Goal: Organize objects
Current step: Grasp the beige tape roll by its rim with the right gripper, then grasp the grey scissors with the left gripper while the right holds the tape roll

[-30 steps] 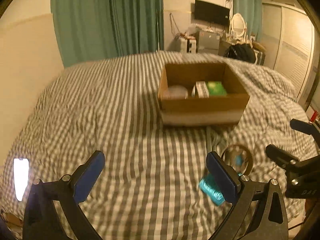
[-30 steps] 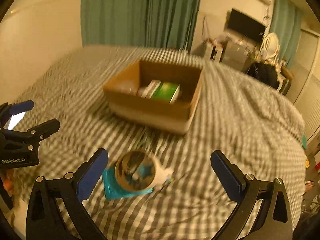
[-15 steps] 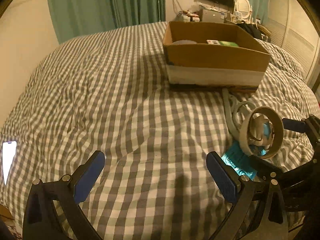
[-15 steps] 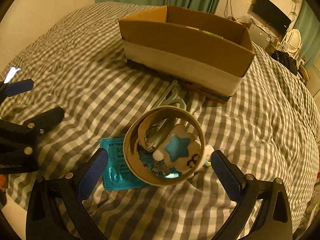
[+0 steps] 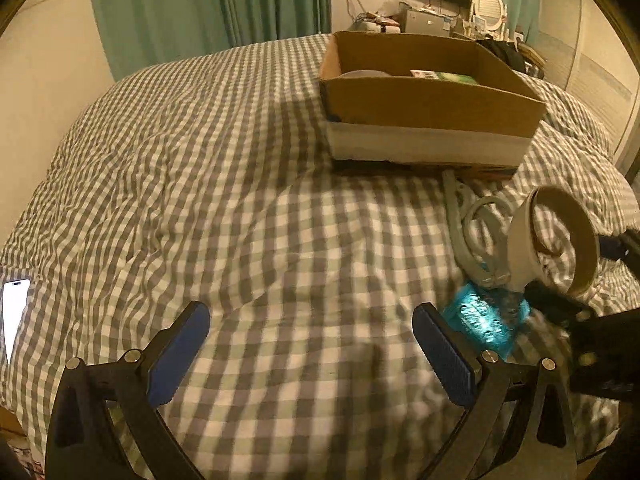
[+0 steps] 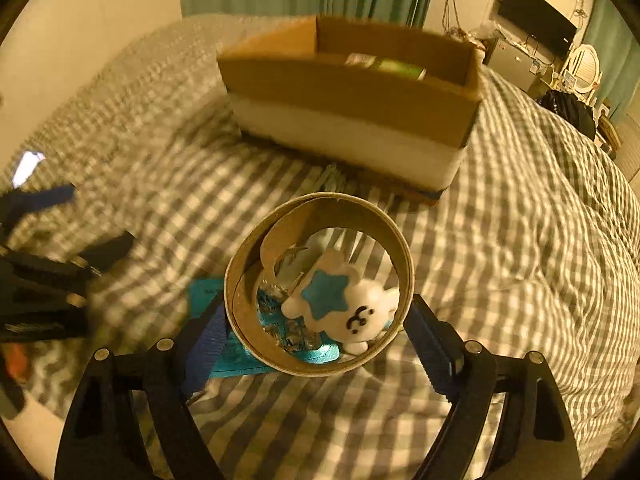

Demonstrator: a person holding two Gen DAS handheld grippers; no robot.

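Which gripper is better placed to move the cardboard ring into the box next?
Right. The right gripper already has its fingers against both sides of the cardboard ring, facing the box. The left gripper is open, holding nothing, over bare bedspread.

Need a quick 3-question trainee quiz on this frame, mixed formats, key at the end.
1. True or false: the right gripper has its pads on either side of the cardboard ring.
2. Multiple choice: the left gripper is A) shut on the teal packet, B) open over bare checked bedding, C) inside the cardboard box.
3. Fill in: the plush toy seen through the ring carries a blue ____ shape.

Key: 1 true; 2 B; 3 star.
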